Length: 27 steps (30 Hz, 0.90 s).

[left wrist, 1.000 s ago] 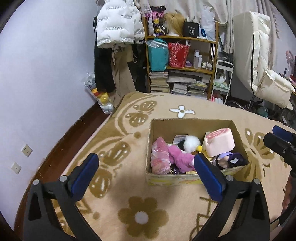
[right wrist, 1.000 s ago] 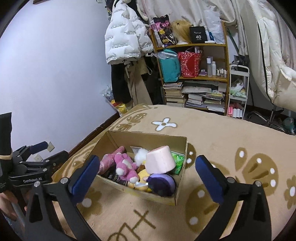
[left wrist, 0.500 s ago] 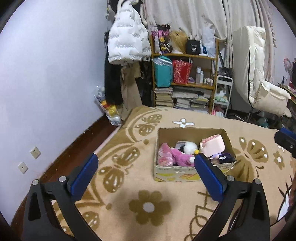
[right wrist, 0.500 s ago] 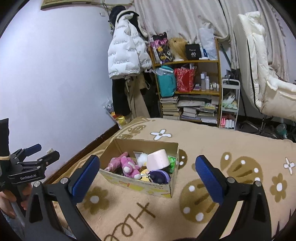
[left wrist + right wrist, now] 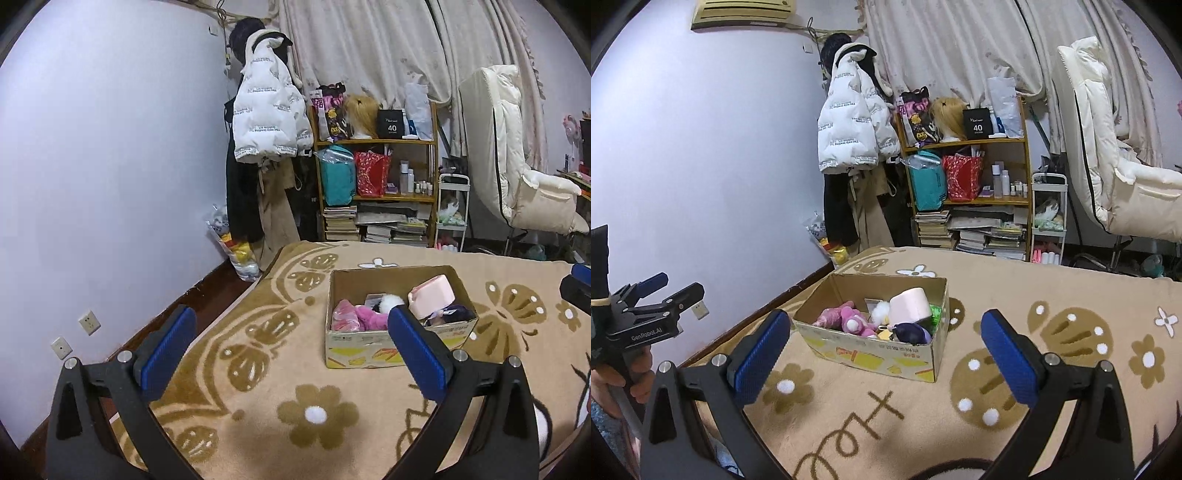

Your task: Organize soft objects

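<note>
A big tan rug [image 5: 280,369] with brown flowers and butterflies covers the floor. Behind it stands a wooden shelf [image 5: 430,170] with a teal bag [image 5: 336,179], a red bag [image 5: 371,173], small bottles and a black box that says 40. Piles of books [image 5: 376,225] sit at the bottom. A puffy white jacket [image 5: 267,118] hangs on the wall beside the shelf. A white chair [image 5: 517,170] stands at the right, by pale curtains [image 5: 369,48].
</note>
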Tool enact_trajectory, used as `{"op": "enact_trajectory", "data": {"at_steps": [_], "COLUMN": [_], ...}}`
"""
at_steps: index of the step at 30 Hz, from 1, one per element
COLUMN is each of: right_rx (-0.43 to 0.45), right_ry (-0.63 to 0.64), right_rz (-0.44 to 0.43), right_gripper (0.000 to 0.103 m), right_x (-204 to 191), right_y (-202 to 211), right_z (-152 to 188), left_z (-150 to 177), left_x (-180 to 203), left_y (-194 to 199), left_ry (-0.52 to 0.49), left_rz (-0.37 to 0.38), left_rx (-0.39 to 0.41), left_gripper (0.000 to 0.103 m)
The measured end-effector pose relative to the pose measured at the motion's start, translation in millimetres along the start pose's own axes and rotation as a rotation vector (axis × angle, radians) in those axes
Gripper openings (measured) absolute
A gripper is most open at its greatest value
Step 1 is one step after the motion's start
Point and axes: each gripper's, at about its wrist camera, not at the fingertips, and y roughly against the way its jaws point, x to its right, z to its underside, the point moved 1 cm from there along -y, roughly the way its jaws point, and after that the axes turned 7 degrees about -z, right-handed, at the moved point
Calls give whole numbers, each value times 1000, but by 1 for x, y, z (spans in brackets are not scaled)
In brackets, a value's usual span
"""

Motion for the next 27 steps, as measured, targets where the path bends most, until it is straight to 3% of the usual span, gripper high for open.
{"op": "enact_trajectory", "data": {"at_steps": [7,19,27], "right_rx": [4,-18,-28], "right_ry": [35,-3,-37], "right_rz": [48,65,74], "right_gripper": [103,103,103], "right_x": [4,22,29], "right_y": [-5,-12,-13], "right_z": [19,27,29], "left_z": [12,27,29], "left_x": [5,17,23], "left_y": [-4,-29,-32], "left_ry": [-15,-12,-36], "left_rz": [12,48,57], "left_rx": [8,-82,-94], "left_gripper": [102,102,102]}}
